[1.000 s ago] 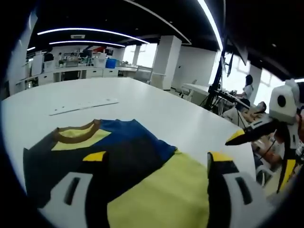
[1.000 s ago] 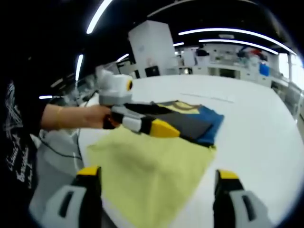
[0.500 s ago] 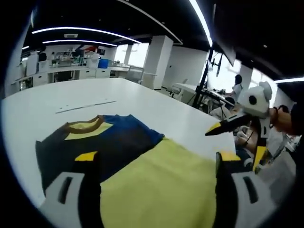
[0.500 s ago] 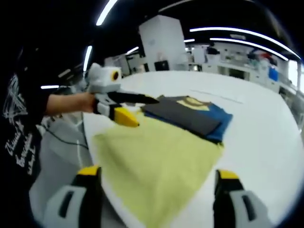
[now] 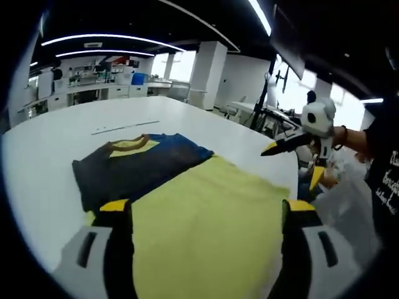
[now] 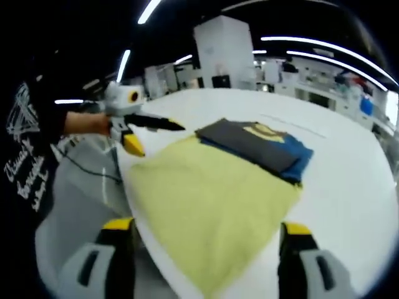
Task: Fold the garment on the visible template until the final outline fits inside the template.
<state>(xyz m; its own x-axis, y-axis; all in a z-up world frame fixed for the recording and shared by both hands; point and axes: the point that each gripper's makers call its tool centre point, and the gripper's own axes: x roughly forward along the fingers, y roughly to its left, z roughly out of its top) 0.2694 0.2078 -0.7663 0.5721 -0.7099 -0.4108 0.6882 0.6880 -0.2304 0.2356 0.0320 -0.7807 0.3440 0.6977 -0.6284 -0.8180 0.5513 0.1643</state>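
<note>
Lies flat on the white table (image 5: 50,149), the garment (image 5: 206,212): a broad yellow panel nearest both cameras, a dark grey and blue part folded over at its far end, with a yellow collar (image 5: 128,144) showing on top. Same garment (image 6: 218,187) in the right gripper view, its yellow near edge running close along the table's rim, one corner almost at the edge. Dark folded part (image 6: 255,146) squared off, blue layer peeking out under the grey along its right side. Thin pale line marked on the table (image 5: 124,128) beyond the collar, apart from the cloth; whether part of a template, cannot tell.

Left hand-held gripper (image 5: 202,208), jaws spread wide, hovering over the yellow panel's near end, nothing between the yellow tips. Seen from the other side (image 6: 140,134), held out beside the garment's left edge, above the table's rim, jaws apart there too, a hand (image 6: 84,121) behind it.

Right hand-held gripper (image 6: 206,227), jaws likewise wide apart, above the yellow panel's near corner, gripping nothing. In the left gripper view, right hand-held gripper (image 5: 293,156) off the table's far right edge, clear of the cloth.

Plenty of bare table beyond and to the collar side of the garment; little spare room on the near side. Office desks and benches well behind.
</note>
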